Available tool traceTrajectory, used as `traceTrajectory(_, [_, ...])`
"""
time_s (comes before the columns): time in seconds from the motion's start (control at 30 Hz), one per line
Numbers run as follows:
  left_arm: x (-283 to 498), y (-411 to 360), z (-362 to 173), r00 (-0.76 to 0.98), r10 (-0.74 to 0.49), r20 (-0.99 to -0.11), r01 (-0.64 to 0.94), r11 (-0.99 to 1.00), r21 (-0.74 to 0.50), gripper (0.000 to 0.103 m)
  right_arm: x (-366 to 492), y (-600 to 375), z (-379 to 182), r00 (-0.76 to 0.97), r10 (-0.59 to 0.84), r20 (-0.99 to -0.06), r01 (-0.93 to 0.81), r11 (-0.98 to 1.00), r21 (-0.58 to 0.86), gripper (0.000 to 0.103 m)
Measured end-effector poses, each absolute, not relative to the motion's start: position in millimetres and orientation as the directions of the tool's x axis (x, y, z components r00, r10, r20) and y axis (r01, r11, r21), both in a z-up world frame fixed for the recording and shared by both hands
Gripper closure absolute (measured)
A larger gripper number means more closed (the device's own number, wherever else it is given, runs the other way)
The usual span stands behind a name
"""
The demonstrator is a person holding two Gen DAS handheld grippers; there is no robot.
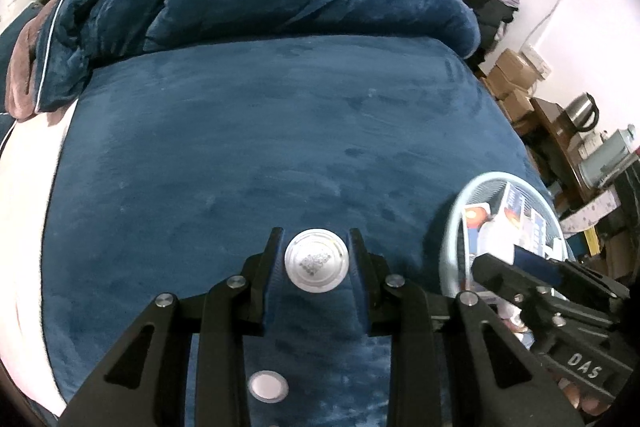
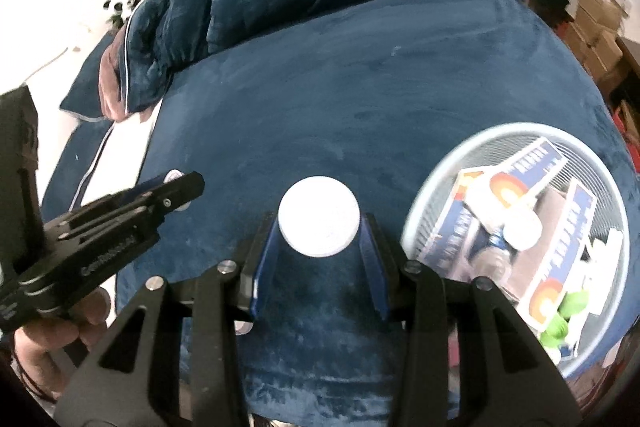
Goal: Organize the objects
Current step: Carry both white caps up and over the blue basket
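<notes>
A: What has the left gripper [image 1: 316,247] got between its fingers?

B: A small round white-rimmed jar [image 1: 316,259] with a clear top and tiny beads showing inside. The jaws stand on either side of it, close to the rim; whether they actually press it cannot be told. It sits on the blue bedspread [image 1: 260,147], at about 6 o'clock in the left wrist view.

A: And the right gripper [image 2: 318,231]?

B: Much the same. A plain white round lid or jar [image 2: 319,215] sits at the fingertips, jaws open about its width. Contact is unclear there as well.

A: Where would these things go?

B: Probably the pale mesh basket [image 2: 424,203] at 4 o'clock in the right wrist view, already holding blue and white boxes [image 2: 532,163] and something green [image 2: 560,323].

A: How would the jars handle?

B: They look light, hard and smooth, so likely to slip. A grip across the widest part, square on the rim, seems best. The soft plush beneath may let them tip under a push from above.

A: Anything else nearby?

B: A second small white disc [image 1: 268,385] lies at 6 o'clock, below the left gripper
</notes>
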State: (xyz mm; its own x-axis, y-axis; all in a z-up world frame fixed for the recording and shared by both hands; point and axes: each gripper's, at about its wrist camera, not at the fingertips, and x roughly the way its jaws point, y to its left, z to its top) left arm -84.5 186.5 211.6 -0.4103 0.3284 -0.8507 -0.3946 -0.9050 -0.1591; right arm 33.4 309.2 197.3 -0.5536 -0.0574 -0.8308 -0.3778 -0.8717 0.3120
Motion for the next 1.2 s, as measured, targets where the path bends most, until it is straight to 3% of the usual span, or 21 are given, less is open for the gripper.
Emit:
traceTrajectory(0.77, [-24, 312, 219, -0.315, 0.436, -0.843, -0.595, -0.783, -0.182, 0.072, 156, 400, 209, -0.617, 0.101, -0.78, -0.629, -0.659, 0.412, 0.062])
traceTrajectory(1.2, [-3, 362, 217, -0.269, 0.468, -0.842, -0.645, -0.737, -0.203, 0.072, 186, 432, 199, -0.61, 0.119, -0.783, -0.691, -0.564, 0.452, 0.062])
